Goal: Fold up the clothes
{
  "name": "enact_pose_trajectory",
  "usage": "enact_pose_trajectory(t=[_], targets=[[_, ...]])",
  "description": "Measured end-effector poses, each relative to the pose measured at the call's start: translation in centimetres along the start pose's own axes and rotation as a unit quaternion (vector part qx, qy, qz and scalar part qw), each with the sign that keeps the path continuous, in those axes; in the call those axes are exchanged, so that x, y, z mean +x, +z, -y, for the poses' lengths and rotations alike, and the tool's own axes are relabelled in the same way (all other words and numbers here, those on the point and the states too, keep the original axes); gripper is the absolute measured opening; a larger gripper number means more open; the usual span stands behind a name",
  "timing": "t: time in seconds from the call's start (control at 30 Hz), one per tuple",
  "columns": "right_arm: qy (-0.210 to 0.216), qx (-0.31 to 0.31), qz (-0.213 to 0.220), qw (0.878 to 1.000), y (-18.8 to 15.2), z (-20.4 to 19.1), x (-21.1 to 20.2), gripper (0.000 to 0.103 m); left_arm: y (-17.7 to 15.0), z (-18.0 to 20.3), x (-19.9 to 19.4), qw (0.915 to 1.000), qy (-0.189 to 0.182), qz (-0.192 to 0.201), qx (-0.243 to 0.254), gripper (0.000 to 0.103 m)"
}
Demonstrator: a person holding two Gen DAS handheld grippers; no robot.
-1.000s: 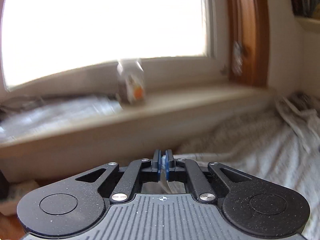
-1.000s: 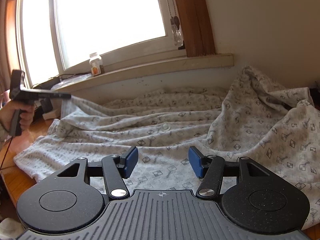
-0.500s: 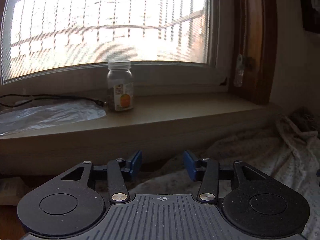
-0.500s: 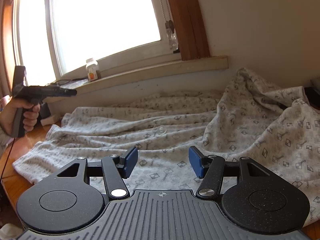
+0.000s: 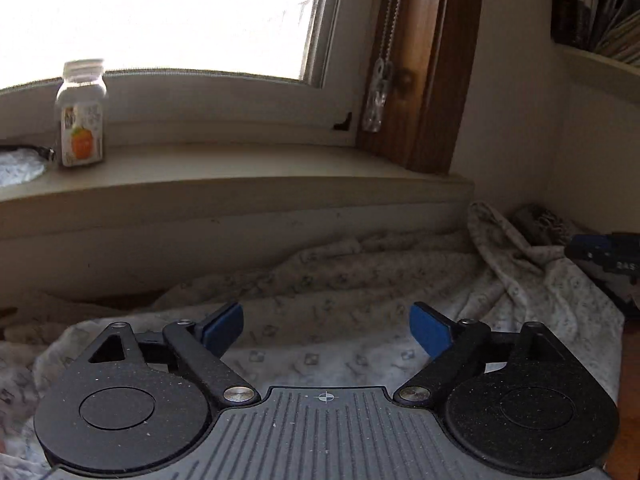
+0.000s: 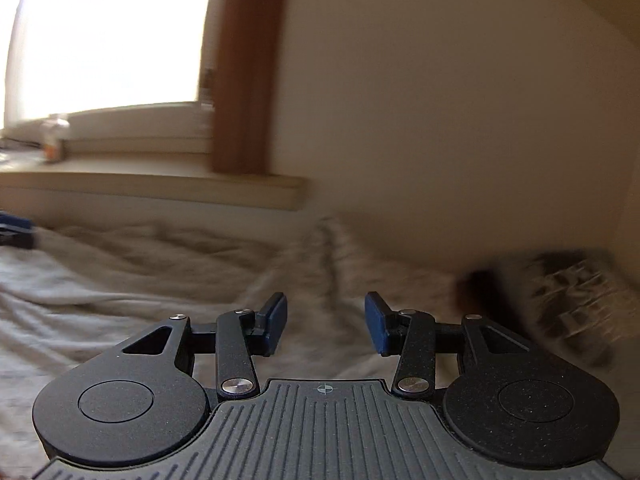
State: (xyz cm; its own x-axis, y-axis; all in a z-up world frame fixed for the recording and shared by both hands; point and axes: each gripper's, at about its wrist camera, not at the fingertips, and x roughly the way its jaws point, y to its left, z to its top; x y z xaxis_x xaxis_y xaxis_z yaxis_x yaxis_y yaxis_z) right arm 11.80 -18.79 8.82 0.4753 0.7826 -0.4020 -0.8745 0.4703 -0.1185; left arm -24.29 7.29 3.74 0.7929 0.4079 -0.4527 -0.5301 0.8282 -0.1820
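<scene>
A pale patterned garment (image 5: 360, 280) lies spread and rumpled below the window sill; the right wrist view shows the same garment (image 6: 120, 280) blurred. My left gripper (image 5: 326, 330) hovers over its near part with jaws wide and still opening, nothing between the blue pads (image 5: 428, 334). My right gripper (image 6: 326, 322) hangs above the cloth near its bunched right side; its jaws are closing, with a clear gap and no cloth between them. The other gripper's blue tip (image 5: 600, 248) shows at the right edge of the left wrist view.
A window sill (image 5: 240, 164) runs behind the garment, bearing a clear jar (image 5: 82, 120) with an orange label and a crinkled plastic sheet (image 5: 16, 168). A wooden window frame (image 5: 432, 80) and a wall close the back. A dark patterned heap (image 6: 572, 292) lies at the right.
My left gripper went from shut to wide open, letting go of the cloth, and dropped lower over the garment. My right gripper swung right toward the wall and its jaws narrowed.
</scene>
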Motion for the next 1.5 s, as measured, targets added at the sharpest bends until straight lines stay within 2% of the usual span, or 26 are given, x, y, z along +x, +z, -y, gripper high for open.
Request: enact_pose_trajectory(t=[0.1,0.17,0.3,0.37,0.43,0.5,0.53,0.7,0.8,0.97,1.07,1.2,1.3,1.43,1.5], targets=[[-0.025,-0.013,-0.044,0.999,0.7,1.5,2.6,0.043,-0.7,-1.1,0.3,0.9998,0.005,-0.007,-0.016,0.092],[-0.023,-0.013,-0.066,0.997,0.8,2.1,3.9,0.043,-0.8,-1.8,0.3,0.9997,0.007,-0.006,-0.025,0.092],[-0.054,-0.054,-0.109,0.991,0.0,1.9,5.8,0.043,-0.5,-2.2,-0.4,0.9994,-0.004,0.004,-0.035,0.092],[-0.061,-0.051,-0.124,0.989,-0.1,2.1,6.4,0.042,-0.3,-2.0,-0.6,0.9995,-0.008,0.009,-0.031,0.097],[-0.057,-0.045,-0.118,0.99,0.2,2.2,6.3,0.02,-0.3,-1.8,-0.8,0.9995,-0.012,0.014,-0.026,0.103],[-0.047,-0.03,-0.106,0.993,0.9,2.3,5.7,0.011,-0.2,-1.4,-0.7,0.9995,-0.017,0.017,-0.019,0.103],[-0.039,-0.028,-0.097,0.994,1.4,2.1,5.2,0.009,-0.2,-1.3,-0.7,0.9995,-0.02,0.017,-0.016,0.103],[0.014,-0.019,-0.066,0.998,4.8,-0.5,3.1,0.008,-0.2,-0.8,-0.8,0.9993,-0.031,0.017,-0.008,0.103],[0.066,-0.009,-0.061,0.996,6.3,-3.3,2.1,0.008,-0.2,-0.8,-0.7,0.9993,-0.035,0.014,-0.006,0.103],[0.16,0.003,-0.054,0.986,8.1,-8.6,1.0,0.008,-0.2,-1.0,-1.1,0.9987,-0.047,0.016,-0.007,0.103],[0.207,0.001,-0.06,0.977,8.6,-11.9,0.6,0.008,-0.2,-1.0,-1.3,0.9972,-0.07,0.019,-0.015,0.103],[0.23,-0.01,-0.072,0.97,7.8,-15.0,1.3,0.008,0.0,-1.0,-1.6,0.9928,-0.114,0.024,-0.027,0.103],[0.233,-0.005,-0.078,0.969,7.2,-15.9,2.0,0.008,-0.1,-0.3,-1.8,0.9904,-0.135,0.026,-0.018,0.103],[0.233,-0.001,-0.079,0.969,6.7,-16.2,2.2,0.008,-0.4,1.2,-1.5,0.9894,-0.145,0.016,0.003,0.101],[0.232,0.002,-0.077,0.97,6.5,-16.1,2.2,0.008,-0.3,2.1,-0.8,0.9911,-0.133,-0.002,0.0,0.1]])
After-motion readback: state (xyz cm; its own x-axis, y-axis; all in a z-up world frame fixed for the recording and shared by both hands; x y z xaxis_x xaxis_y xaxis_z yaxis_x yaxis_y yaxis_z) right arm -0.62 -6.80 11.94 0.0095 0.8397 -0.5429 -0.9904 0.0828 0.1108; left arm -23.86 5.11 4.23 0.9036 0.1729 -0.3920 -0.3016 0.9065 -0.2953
